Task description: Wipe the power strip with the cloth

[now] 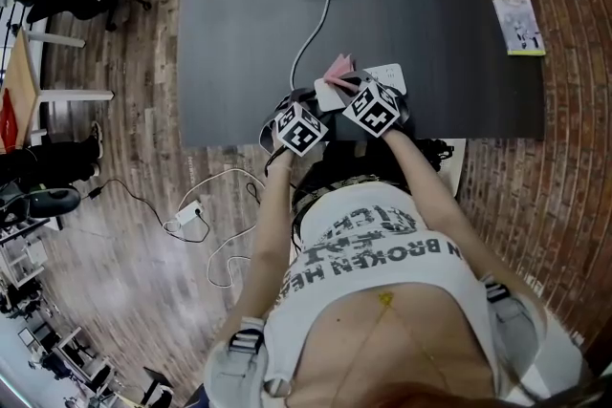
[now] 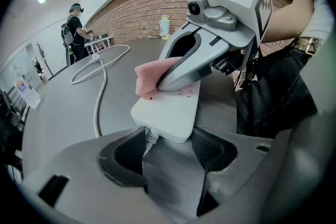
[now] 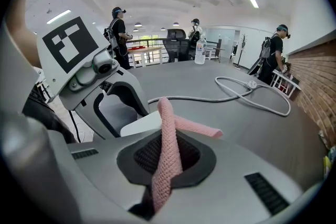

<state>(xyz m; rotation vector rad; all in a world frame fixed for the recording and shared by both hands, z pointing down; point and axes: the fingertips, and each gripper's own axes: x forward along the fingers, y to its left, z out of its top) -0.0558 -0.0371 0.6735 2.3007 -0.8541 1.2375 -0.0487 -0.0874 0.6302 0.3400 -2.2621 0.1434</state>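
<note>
In the head view, the power strip [image 1: 390, 75] lay on the black table [image 1: 430, 14] close to its near edge, its long axis running side to side in front of the person; its cord [image 1: 320, 24] looped away across the table; the left gripper [image 1: 306, 115] and right gripper [image 1: 368, 100] sat close together over it, a corner of the pink cloth [image 1: 338, 69] showing just beyond them.

In the left gripper view, the left gripper [image 2: 168, 147] looked straight down the power strip [image 2: 168, 113]; its jaws stood as wide as the strip, apparently clamping the cord end; the right gripper [image 2: 178, 73] pressed the cloth [image 2: 149, 78] onto the top face further along.

In the right gripper view, the right gripper [image 3: 168, 157] pinched the cloth [image 3: 169, 139] tightly, a fold sticking out past the tips; the power strip [image 3: 144, 123] lay just ahead and below; the left gripper [image 3: 110, 97] stood beside it; any stroke would probably have to run along the strip, away from the left gripper.
</note>
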